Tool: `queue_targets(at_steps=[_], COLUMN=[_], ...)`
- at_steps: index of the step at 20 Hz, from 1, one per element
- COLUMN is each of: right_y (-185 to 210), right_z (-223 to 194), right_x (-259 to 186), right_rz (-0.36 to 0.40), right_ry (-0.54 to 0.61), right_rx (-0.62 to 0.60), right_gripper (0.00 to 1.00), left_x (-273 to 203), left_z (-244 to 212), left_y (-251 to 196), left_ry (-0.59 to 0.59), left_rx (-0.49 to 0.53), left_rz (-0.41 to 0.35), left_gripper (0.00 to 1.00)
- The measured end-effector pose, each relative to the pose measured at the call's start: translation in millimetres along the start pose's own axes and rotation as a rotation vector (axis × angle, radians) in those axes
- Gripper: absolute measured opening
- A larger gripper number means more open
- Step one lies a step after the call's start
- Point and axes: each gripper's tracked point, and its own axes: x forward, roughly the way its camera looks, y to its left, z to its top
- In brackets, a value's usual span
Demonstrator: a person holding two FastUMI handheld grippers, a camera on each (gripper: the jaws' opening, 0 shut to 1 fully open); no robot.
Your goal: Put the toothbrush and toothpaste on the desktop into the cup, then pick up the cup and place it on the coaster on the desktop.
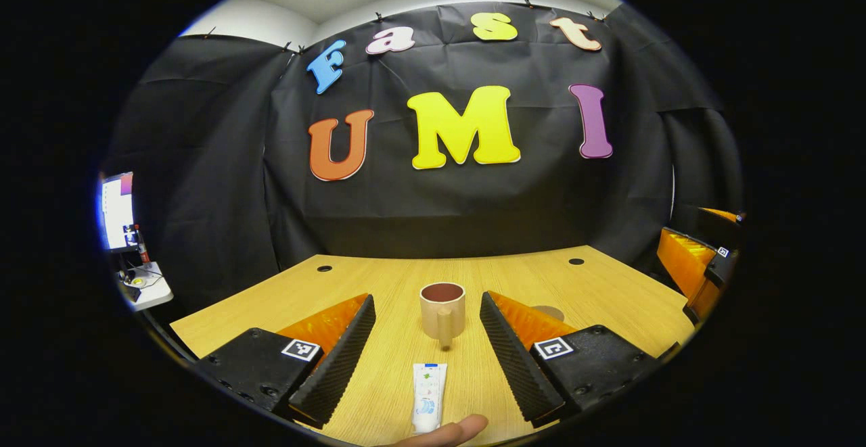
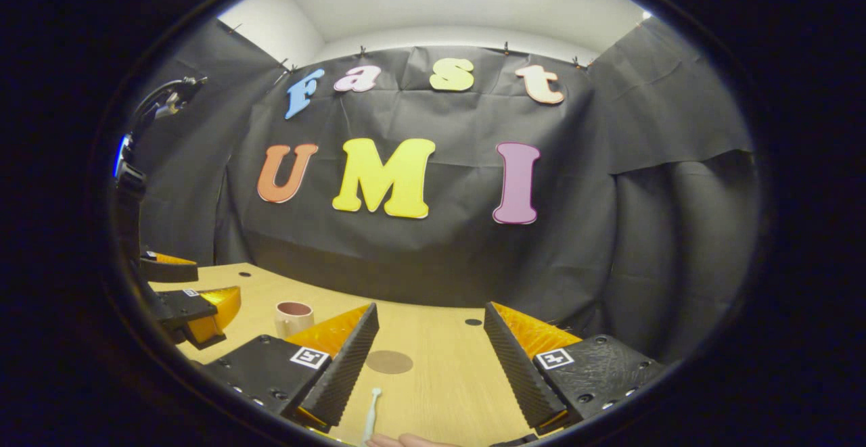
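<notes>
Toothpaste (image 1: pixel 429 396) lies flat on the desk (image 1: pixel 609 285), lengthwise between the spread fingers of your left gripper (image 1: pixel 433 359), touching neither. A fingertip (image 1: pixel 460 428) shows at the tube's near end, at the bottom edge of the left gripper view. Cup (image 1: pixel 442 310) stands upright just beyond the tube, handle toward you, nothing visible in it. Coaster (image 1: pixel 549 312) lies flat on the desk to the cup's right, partly hidden behind the right-hand finger.

Right gripper (image 2: pixel 429 359): jaws wide apart, holding nothing. Toothbrush (image 2: pixel 371 414) lies on the desk near the inner edge of its left-hand finger, head pointing away from you; a hand (image 2: pixel 406 441) shows beside its near end. In the right gripper view the coaster sits just past the toothbrush, with the cup farther off to the left, well apart from it.
</notes>
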Motion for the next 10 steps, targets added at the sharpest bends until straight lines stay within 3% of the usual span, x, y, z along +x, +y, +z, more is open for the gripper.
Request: queue_targets(at_steps=[6,10], right_y=[1.2,-3.2], right_z=[-1.8,-5.0], right_x=[1.9,2.3], right_rz=[0.007,0.009], right_ry=[0.014,0.015], right_rx=[0.015,-0.009], right_gripper=[0.95,0.95], left_x=[4.3,11.8], left_z=[-5.0,-25.9], left_y=[-5.2,-9.6], left_ry=[0.016,0.094], left_rx=[-0.017,-0.072], left_rz=[-0.025,-0.056], left_gripper=[0.98,0.99])
